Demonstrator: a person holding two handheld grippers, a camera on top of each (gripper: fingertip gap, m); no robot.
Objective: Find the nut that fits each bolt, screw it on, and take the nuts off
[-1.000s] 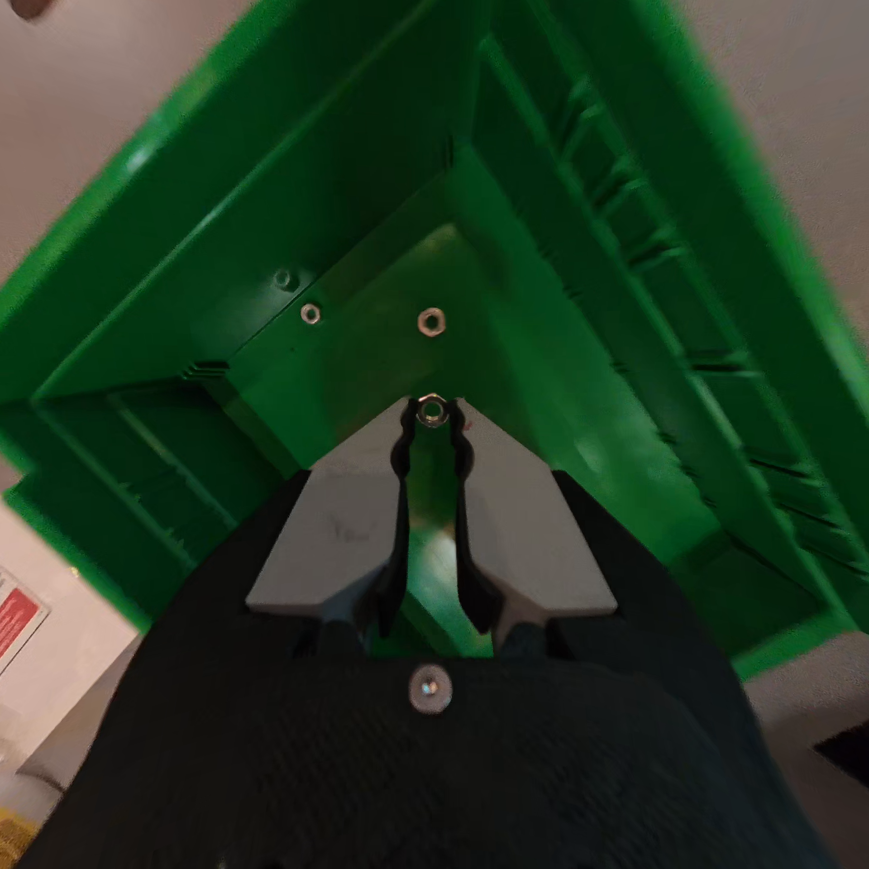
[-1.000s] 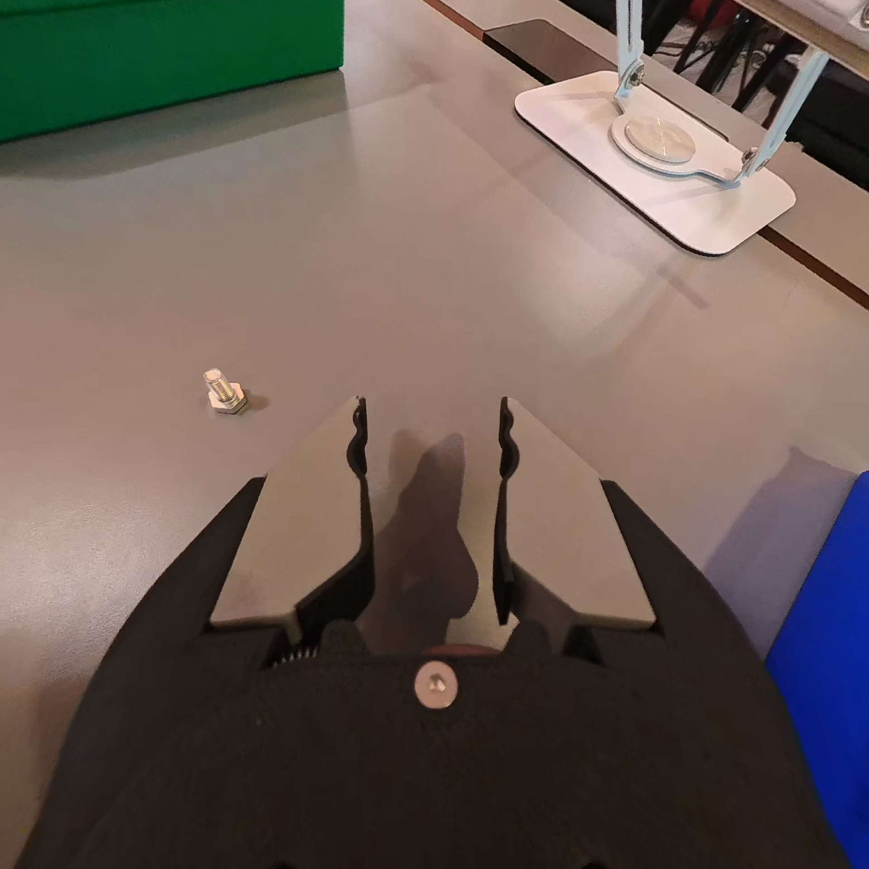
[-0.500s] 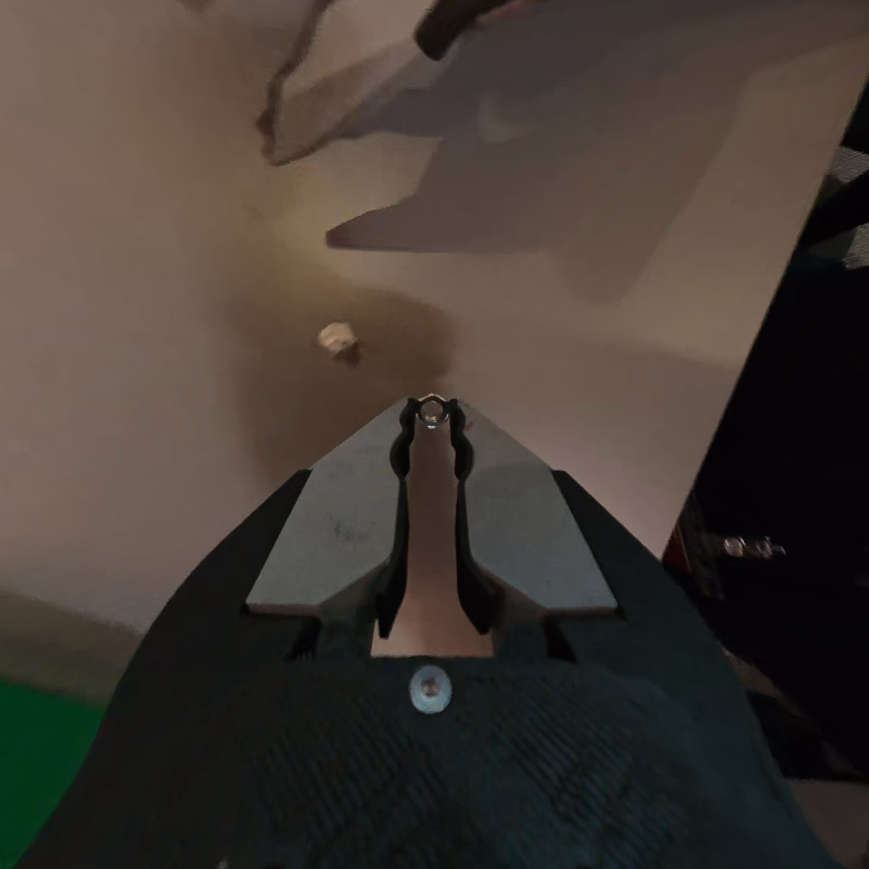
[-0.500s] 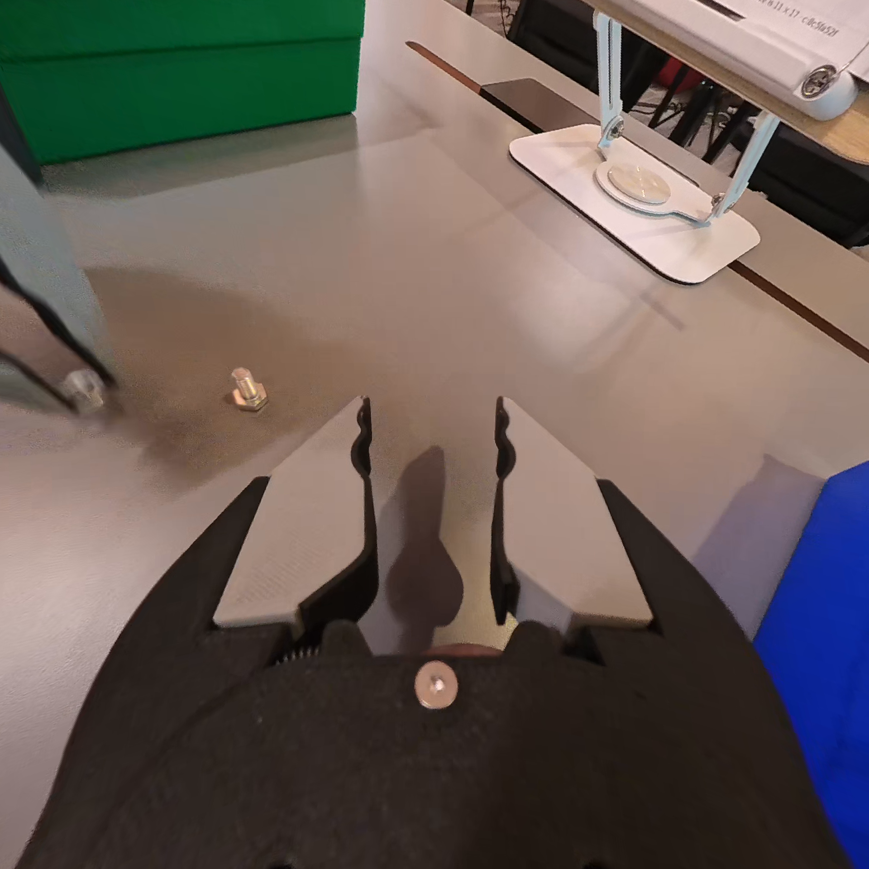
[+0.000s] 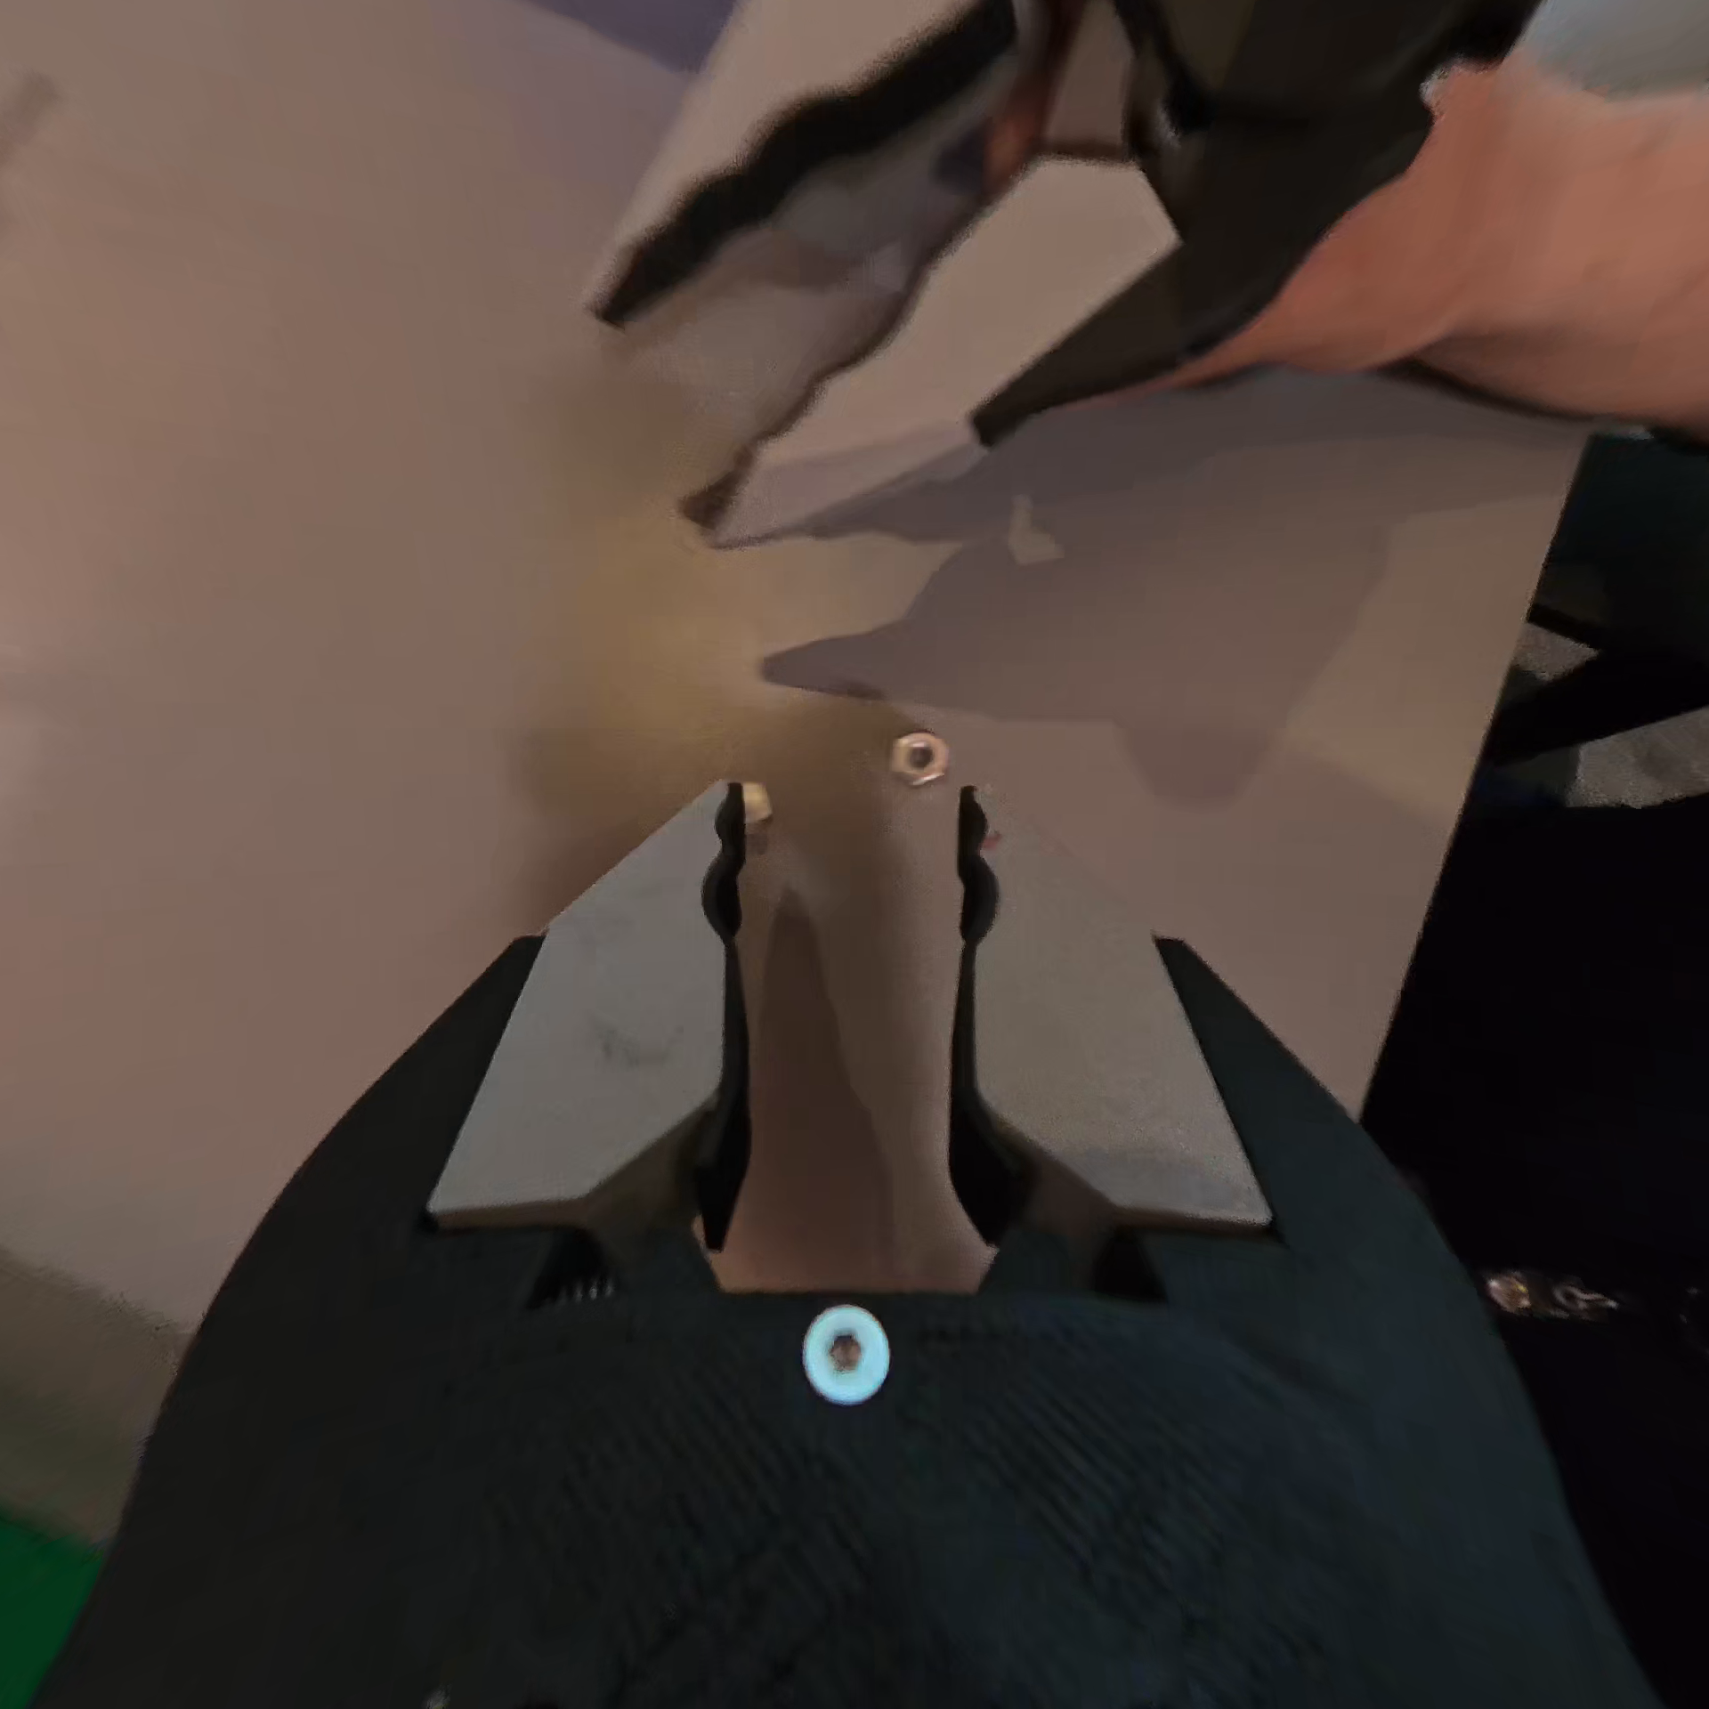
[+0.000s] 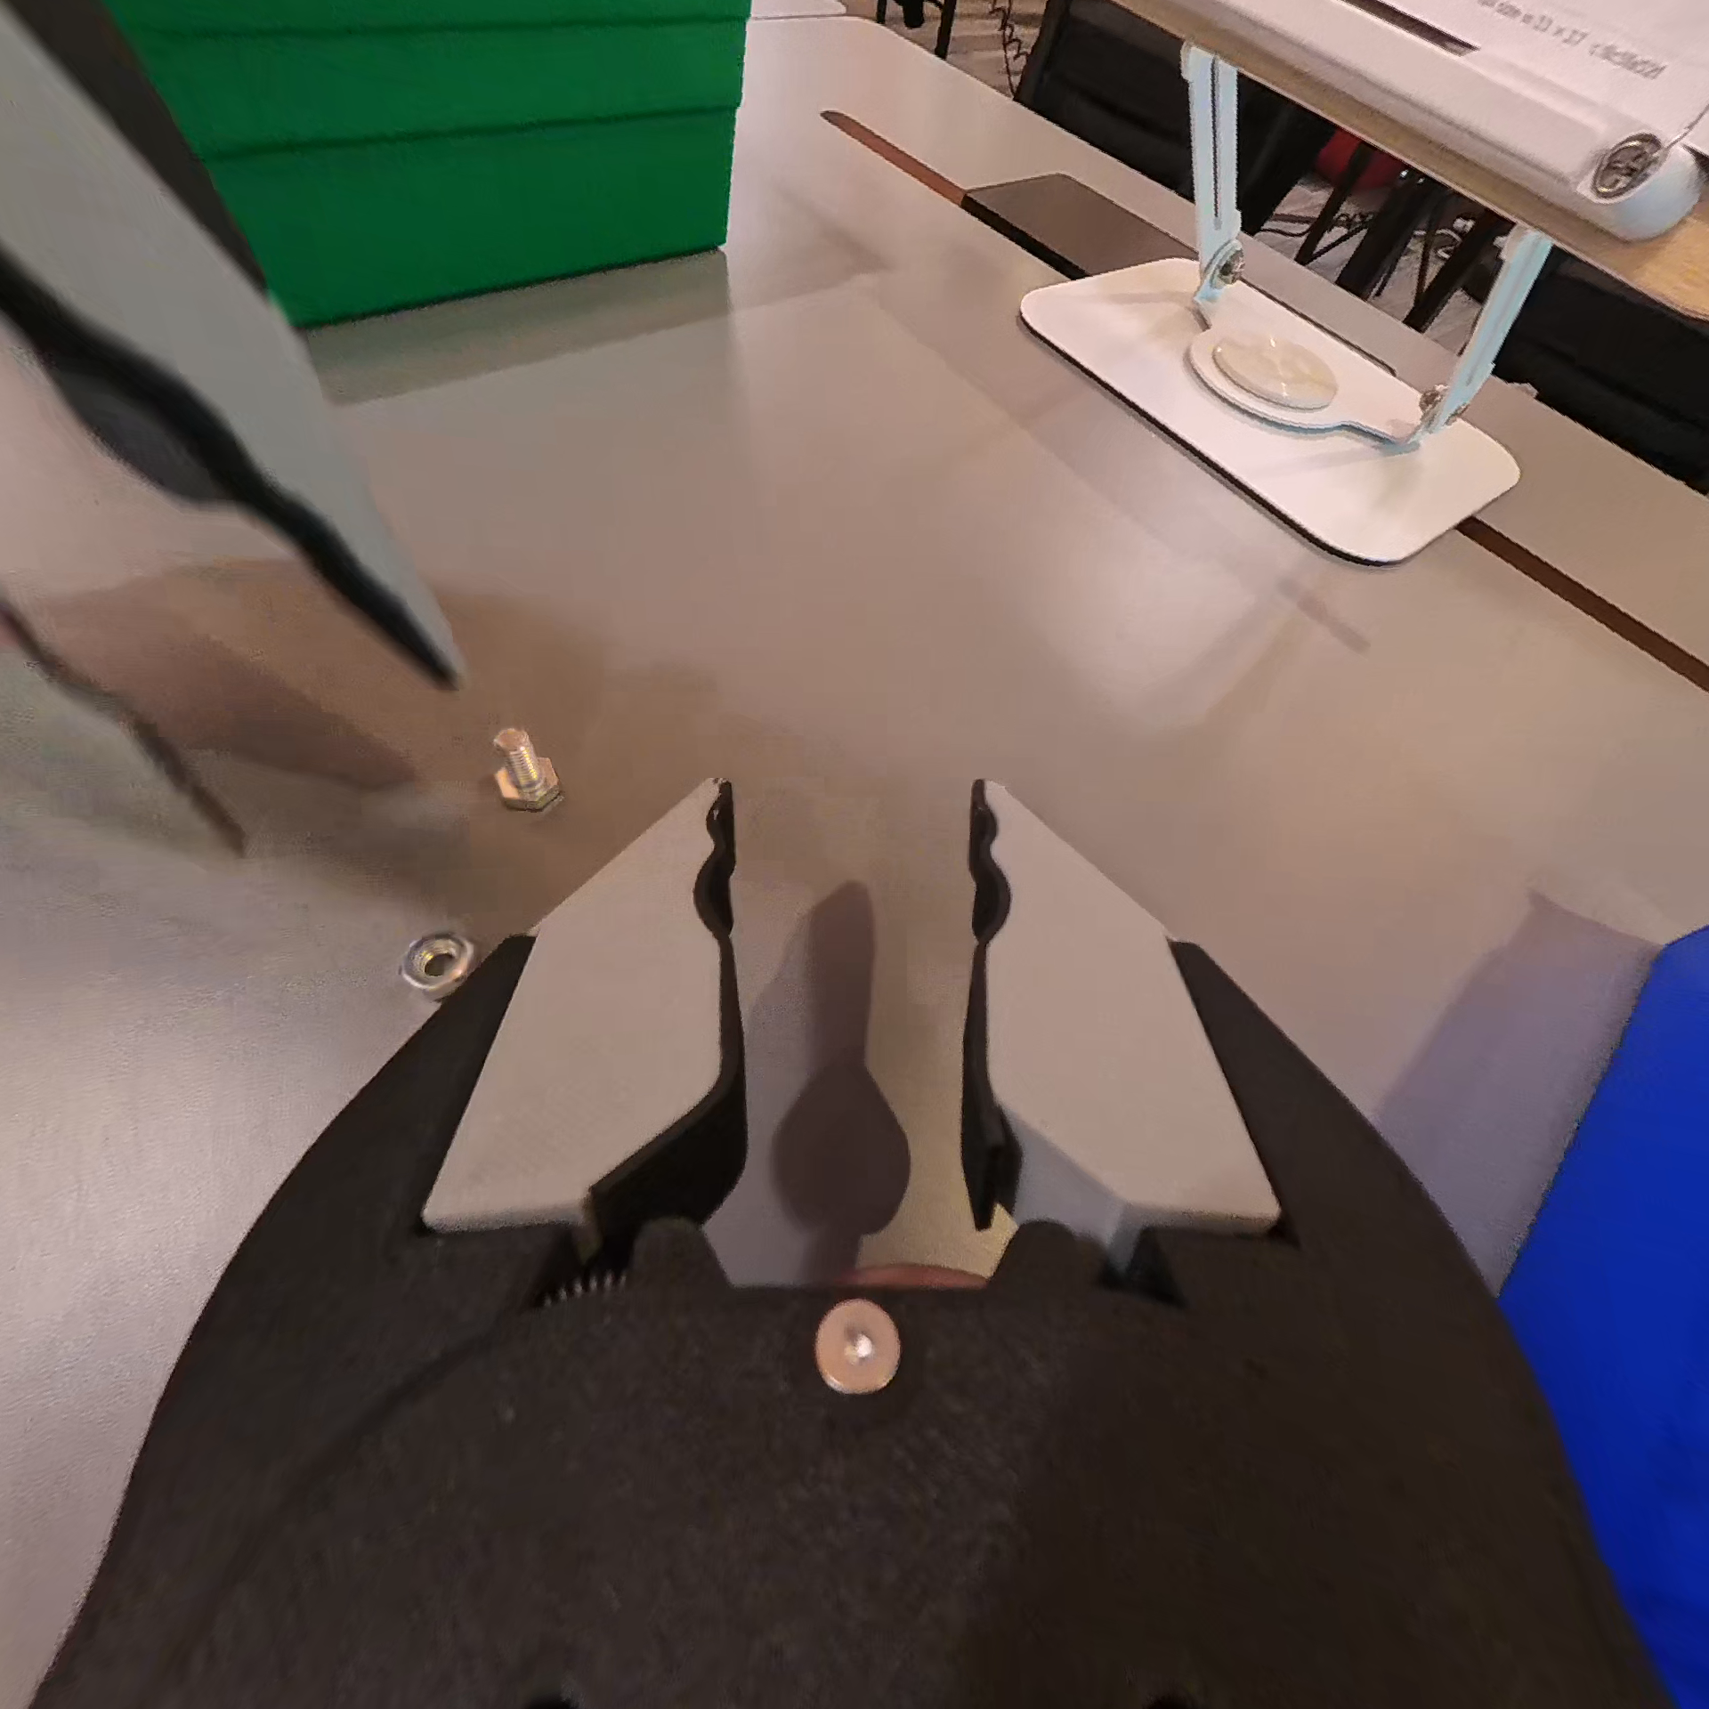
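Observation:
A small silver nut (image 5: 915,760) lies flat on the grey table (image 5: 277,555), just beyond my left gripper's (image 5: 851,803) tips. The left gripper is open and empty. A short silver bolt (image 6: 525,772) stands head down on the table; in the left wrist view only part of the bolt (image 5: 756,806) shows, behind the left fingertip. In the right wrist view the nut (image 6: 435,962) lies near the bolt. My right gripper (image 6: 851,793) is open and empty, a little right of the bolt. The left gripper (image 6: 338,758) hovers, blurred, above the bolt and nut.
A green bin (image 6: 462,139) stands at the back left of the table. A white stand (image 6: 1276,435) sits at the back right. A blue object (image 6: 1618,1202) is at the right edge. A hand (image 5: 1526,277) holds the right gripper (image 5: 652,411). Between my left fingertips and the nut (image 6: 435,962) there is roughly 5 cm. My left wrist view (image 5: 914,766) looks at it from another angle.
My left gripper came out of the green bin with the nut, moved over the table to the bolt, and opened. The nut now lies on the table. The right gripper edged forward.

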